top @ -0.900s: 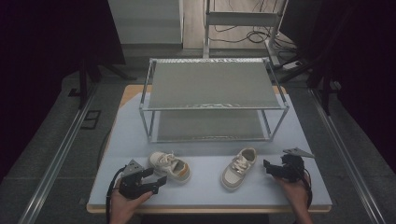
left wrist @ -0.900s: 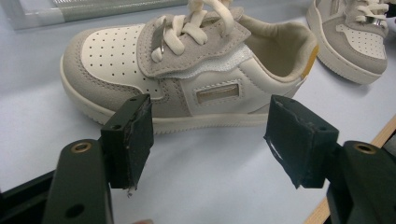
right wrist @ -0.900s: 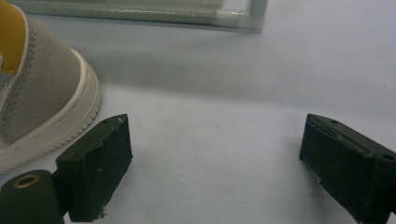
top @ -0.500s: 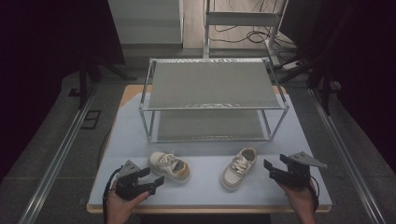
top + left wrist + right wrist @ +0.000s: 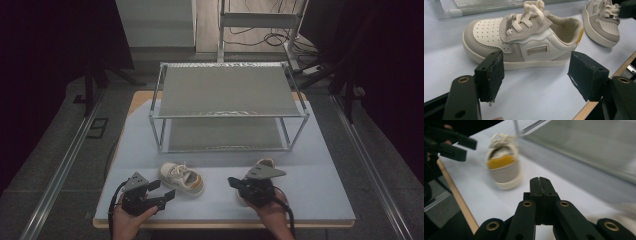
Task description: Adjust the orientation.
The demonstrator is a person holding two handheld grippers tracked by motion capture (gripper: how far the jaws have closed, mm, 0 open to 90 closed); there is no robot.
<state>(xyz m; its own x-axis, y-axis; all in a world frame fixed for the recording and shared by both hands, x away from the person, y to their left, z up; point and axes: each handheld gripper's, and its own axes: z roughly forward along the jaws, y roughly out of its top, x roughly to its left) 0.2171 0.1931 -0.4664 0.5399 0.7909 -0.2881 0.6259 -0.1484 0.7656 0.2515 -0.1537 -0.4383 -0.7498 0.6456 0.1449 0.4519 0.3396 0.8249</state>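
A: Item one, shoes. How many were on the table [image 5: 320, 165]?

B: Two. Both were small beige-and-cream sneakers with cream laces. The left shoe [image 5: 182, 178] lay near the front edge of the pale blue tabletop, just ahead of the left gripper [image 5: 165, 192]. In the left gripper view, the same shoe [image 5: 524, 42] stood upright on its sole, side-on, just beyond the jaws. The right shoe [image 5: 261, 168] sat near the front too, partly hidden behind the right gripper [image 5: 233, 182].

A: Item two, grippers. Count and condition?

B: Two, one in each hand. The left gripper [image 5: 536, 71] had its jaws spread wide, with nothing between the pads; the shoe was past them, not touched. The right gripper [image 5: 540, 185] had its two jaws pressed together, holding nothing.

A: What did the right gripper view face?

B: The left shoe [image 5: 503, 168], heel-on with an orange patch showing, blurred, and well apart from the closed jaws. The other gripper [image 5: 449, 143] showed at the upper left.

A: Item three, furniture?

B: One metal rack [image 5: 227, 87] with two shelves, standing behind the shoes. Both shelves were bare.

A: Hands?

B: Two, entering from the bottom edge in the high view.
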